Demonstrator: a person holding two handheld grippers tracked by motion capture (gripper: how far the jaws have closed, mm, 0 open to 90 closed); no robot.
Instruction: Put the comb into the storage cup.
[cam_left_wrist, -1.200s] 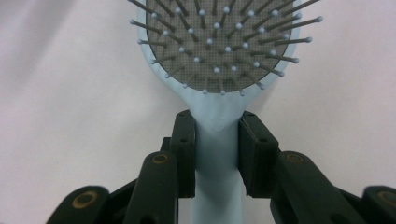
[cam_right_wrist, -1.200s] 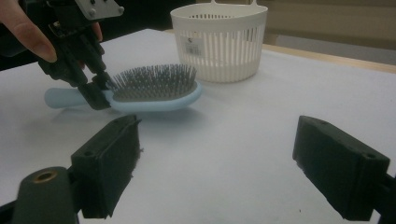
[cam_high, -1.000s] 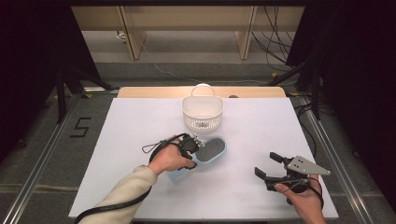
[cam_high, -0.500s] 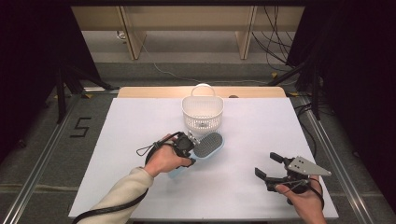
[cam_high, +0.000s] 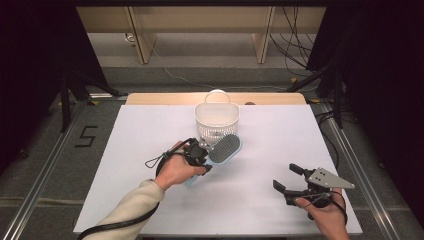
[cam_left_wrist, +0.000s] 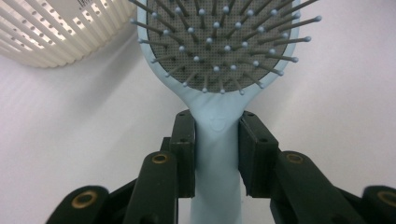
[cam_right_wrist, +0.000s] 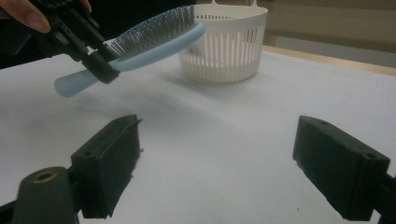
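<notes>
Hairbrush, pale blue plastic paddle type with a grey cushion and ball-tipped bristles (cam_left_wrist: 219, 51), sits clamped by its neck between the two black jaws of the left gripper (cam_left_wrist: 217, 156); the pads press both sides of the handle where it widens into the head. In the high view the left gripper (cam_high: 200, 155) holds the brush clear of the table, the head tilted up and toward the basket, bristles upward, the handle end pointing down and back toward the person's sleeve. From the right gripper view the brush head reaches to the rim of the basket (cam_right_wrist: 224, 39); touching or just short, cannot tell.

Basket: white plastic, round, slatted walls, small loop handle at the far rim, standing upright on the table near its far edge (cam_high: 216, 117).

Table: flat white matt sheet (cam_high: 150, 125) with a strip of bare wood showing along the far edge.

Right gripper (cam_high: 290, 179): held low over the near right part of the table, well apart from brush and basket, jaws spread wide with nothing between them; pads are blocky, black, matt (cam_right_wrist: 114, 163).

Count: one hairbrush, one basket, two grippers, two hands
</notes>
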